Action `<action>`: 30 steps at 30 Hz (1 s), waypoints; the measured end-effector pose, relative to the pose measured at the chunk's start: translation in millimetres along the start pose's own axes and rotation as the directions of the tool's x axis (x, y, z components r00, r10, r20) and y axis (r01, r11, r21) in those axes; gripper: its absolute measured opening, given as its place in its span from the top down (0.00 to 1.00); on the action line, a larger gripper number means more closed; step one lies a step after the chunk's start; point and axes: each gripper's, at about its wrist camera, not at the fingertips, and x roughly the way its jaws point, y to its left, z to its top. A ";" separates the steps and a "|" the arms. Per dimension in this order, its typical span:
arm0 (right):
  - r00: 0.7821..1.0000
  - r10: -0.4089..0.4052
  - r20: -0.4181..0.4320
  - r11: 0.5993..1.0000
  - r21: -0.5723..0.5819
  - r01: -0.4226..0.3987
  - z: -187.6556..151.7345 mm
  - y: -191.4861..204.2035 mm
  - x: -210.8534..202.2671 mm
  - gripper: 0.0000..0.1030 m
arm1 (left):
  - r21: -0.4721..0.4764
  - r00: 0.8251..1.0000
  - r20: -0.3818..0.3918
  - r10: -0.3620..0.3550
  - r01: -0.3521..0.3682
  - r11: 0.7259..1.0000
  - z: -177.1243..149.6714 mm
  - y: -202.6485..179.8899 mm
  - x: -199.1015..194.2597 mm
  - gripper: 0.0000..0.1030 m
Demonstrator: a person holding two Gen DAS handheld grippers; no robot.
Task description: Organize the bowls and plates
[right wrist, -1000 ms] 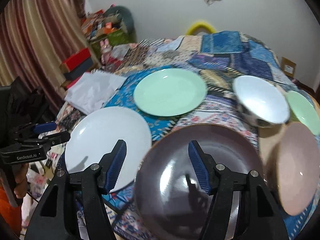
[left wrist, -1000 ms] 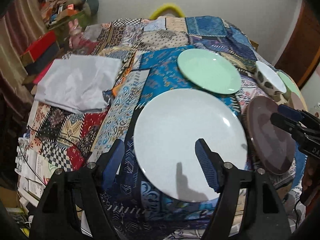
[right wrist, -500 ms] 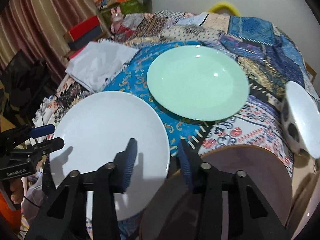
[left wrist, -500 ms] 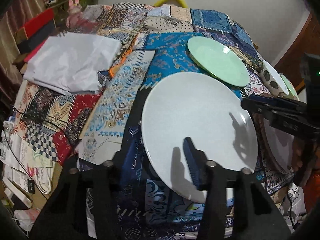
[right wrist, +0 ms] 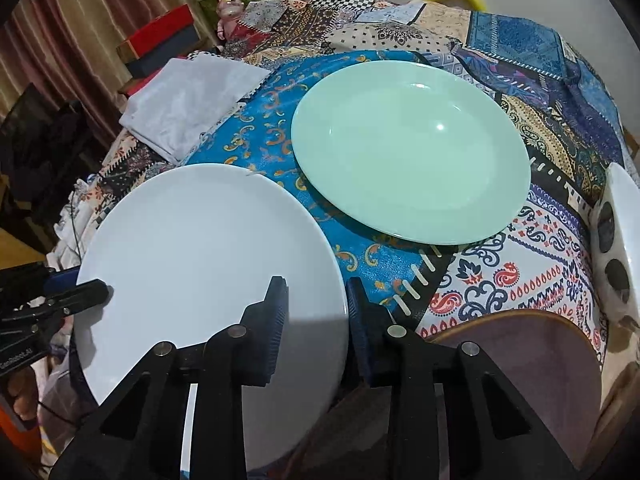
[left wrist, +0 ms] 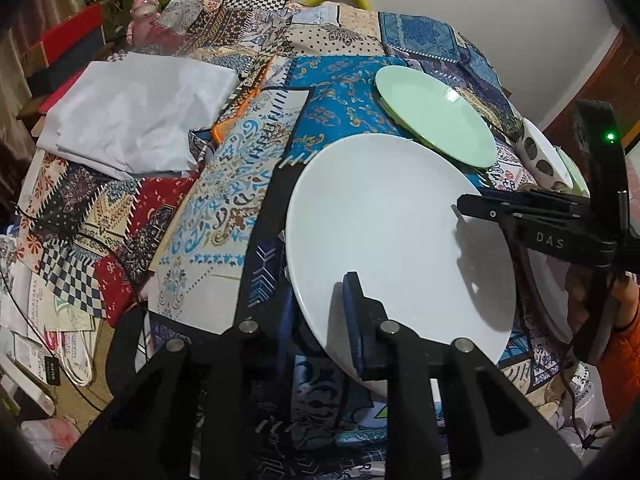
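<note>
A large white plate [left wrist: 396, 232] lies on the patterned cloth; it also shows in the right wrist view [right wrist: 208, 264]. My left gripper [left wrist: 320, 312] is shut on its near left rim, one finger on top and one under. My right gripper [right wrist: 316, 312] is shut on its opposite rim, one finger on top, one below the edge. A mint green plate [right wrist: 408, 148] lies behind it, also in the left wrist view [left wrist: 436, 120]. A brown plate [right wrist: 532, 352] sits at the right, next to a white spotted bowl [right wrist: 618, 240].
A folded white cloth [left wrist: 132, 116] lies at the back left of the table. The table's edge [left wrist: 192, 320] drops off at the left, with papers and cables on the floor. Red boxes [right wrist: 160, 36] and clutter stand behind.
Both grippers moved in onto the white plate's opposite rims and closed on it. The right gripper shifted left, away from the brown plate.
</note>
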 end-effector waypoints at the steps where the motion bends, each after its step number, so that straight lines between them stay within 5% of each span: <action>1: 1.000 0.006 0.000 1.000 0.007 -0.006 -0.9 0.1 -1.2 0.72 | -0.001 1.000 0.001 0.008 -0.008 1.000 1.0 1.4 -0.4 0.77; 6: 0.999 0.050 0.002 0.999 0.012 -0.050 -2.9 7.9 -4.2 0.72 | -0.027 0.999 -0.007 0.031 -0.031 0.999 2.4 16.4 -0.8 0.77; 15: 0.996 0.084 -0.017 0.996 0.019 -0.084 -6.2 14.2 2.9 0.73 | -0.057 0.998 -0.043 -0.040 0.038 0.998 -13.7 24.2 -4.4 0.76; 30: 0.997 0.080 0.021 0.995 0.058 -0.081 -14.4 13.2 -2.2 0.73 | -0.064 0.999 -0.037 0.012 -0.014 0.998 -12.6 11.4 -9.9 0.73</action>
